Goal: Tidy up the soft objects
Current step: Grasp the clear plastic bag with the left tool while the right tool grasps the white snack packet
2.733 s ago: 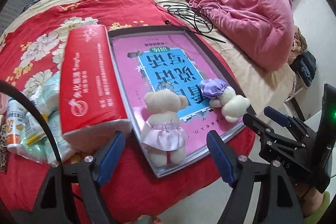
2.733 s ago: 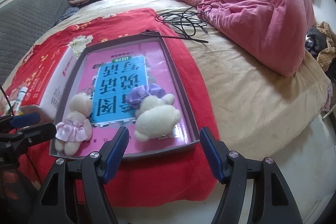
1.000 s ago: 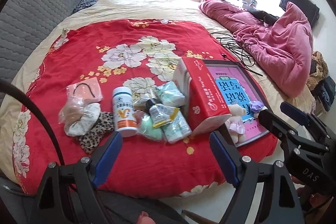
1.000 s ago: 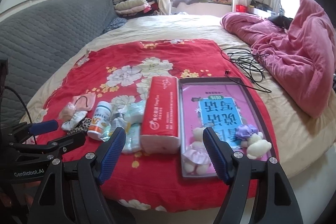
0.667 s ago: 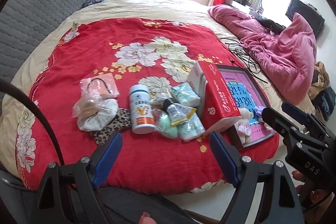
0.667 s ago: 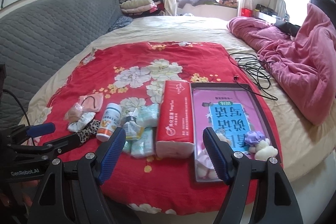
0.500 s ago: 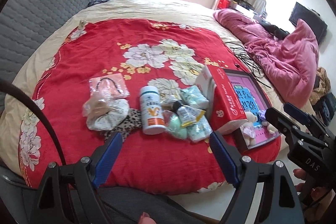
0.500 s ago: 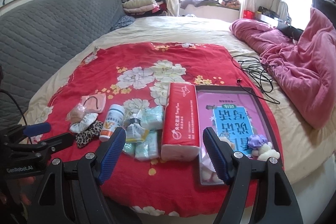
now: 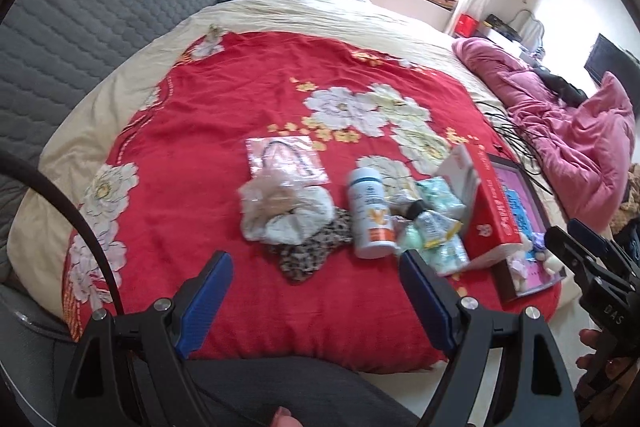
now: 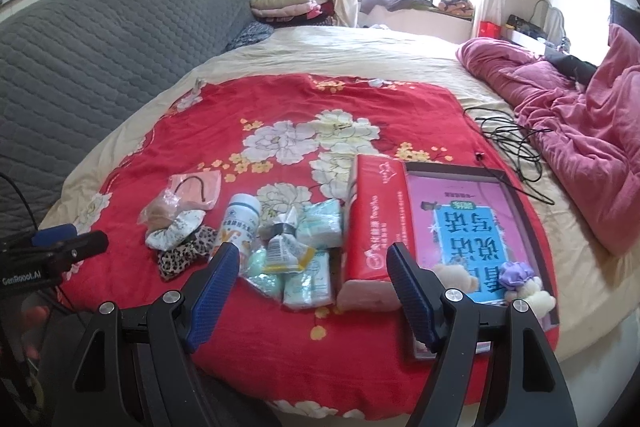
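Two small plush bears lie in a dark-framed pink tray [image 10: 516,195]: one in a pink skirt [image 10: 454,277], one with a purple bow [image 10: 526,287]. White and leopard scrunchies [image 9: 296,227] [image 10: 180,239] lie at the left of a heap with green tissue packs [image 10: 316,223] [image 9: 438,193]. My left gripper [image 9: 316,301] is open and empty, above the bed's near edge, short of the scrunchies. My right gripper [image 10: 314,289] is open and empty, in front of the tissue packs.
A white pill bottle [image 9: 370,215], a red tissue pack [image 10: 374,227] and a pink pouch [image 9: 286,161] lie on the red floral blanket [image 9: 240,99]. A black cable [image 10: 512,143] and a pink duvet [image 10: 592,131] lie at right; grey headboard [image 10: 100,43] at left.
Both grippers pulled back from the tray with the bears and swung left; the heap of bottle, tissue packs and scrunchies now sits in front of them. Both stayed open.
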Available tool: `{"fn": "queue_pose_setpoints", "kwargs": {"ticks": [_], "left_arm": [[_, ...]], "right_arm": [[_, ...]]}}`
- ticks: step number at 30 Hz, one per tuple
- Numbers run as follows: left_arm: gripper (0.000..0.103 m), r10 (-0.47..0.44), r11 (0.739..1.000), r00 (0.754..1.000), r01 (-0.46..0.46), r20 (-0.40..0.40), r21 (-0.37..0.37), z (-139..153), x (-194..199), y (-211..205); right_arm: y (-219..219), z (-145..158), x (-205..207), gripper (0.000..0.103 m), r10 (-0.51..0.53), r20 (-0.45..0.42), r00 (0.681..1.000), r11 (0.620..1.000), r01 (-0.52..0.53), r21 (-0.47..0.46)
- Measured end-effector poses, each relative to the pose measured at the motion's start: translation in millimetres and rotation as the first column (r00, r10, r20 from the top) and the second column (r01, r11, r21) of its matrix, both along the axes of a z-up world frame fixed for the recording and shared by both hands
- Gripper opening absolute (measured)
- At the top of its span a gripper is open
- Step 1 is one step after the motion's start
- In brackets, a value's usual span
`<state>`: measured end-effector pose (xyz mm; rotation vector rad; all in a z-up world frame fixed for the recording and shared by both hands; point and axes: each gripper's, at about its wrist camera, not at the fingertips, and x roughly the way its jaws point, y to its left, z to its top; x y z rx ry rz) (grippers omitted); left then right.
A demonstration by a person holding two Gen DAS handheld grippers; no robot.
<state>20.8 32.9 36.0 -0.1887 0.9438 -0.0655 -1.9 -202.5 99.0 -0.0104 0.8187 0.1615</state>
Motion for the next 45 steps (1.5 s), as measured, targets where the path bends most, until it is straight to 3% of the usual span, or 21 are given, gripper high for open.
{"fn": "queue_pose_setpoints", "kwargs": {"ticks": [8,21,28,33,45], "left_arm": [[0.084,0.039,0.999,0.998,-0.039,-0.041,-0.008,-21.3,3.8,24.3],[0.084,0.096,0.991,0.990,-0.104,-0.100,-0.082,-54.6,32.3,61.8],[0.084,0.069,0.988,0.989,-0.087,-0.134,-0.131,-71.7,70.3,60.2],[0.084,0.061,0.992,0.988,-0.076,-0.145,-0.098,-80.8,98.1,48.0],[0.080,0.041,0.989,0.985,-0.064,-0.168,-0.132,-103.1,125.1,43.7]], "right_arm": [[21.0,-17.5,2.4,0.077,0.049,-0.029,0.998,0.999,-0.050,-0.009],[51.1,-54.0,14.6,0.077,0.114,-0.099,0.989,0.993,-0.114,0.006],[56.4,-64.8,28.9,0.077,0.117,-0.118,0.986,0.993,-0.116,0.014],[55.4,-70.6,38.5,0.077,0.109,-0.127,0.986,0.994,-0.109,0.010],[46.6,-91.2,68.2,0.077,0.064,-0.170,0.983,0.998,-0.064,0.002]]}}
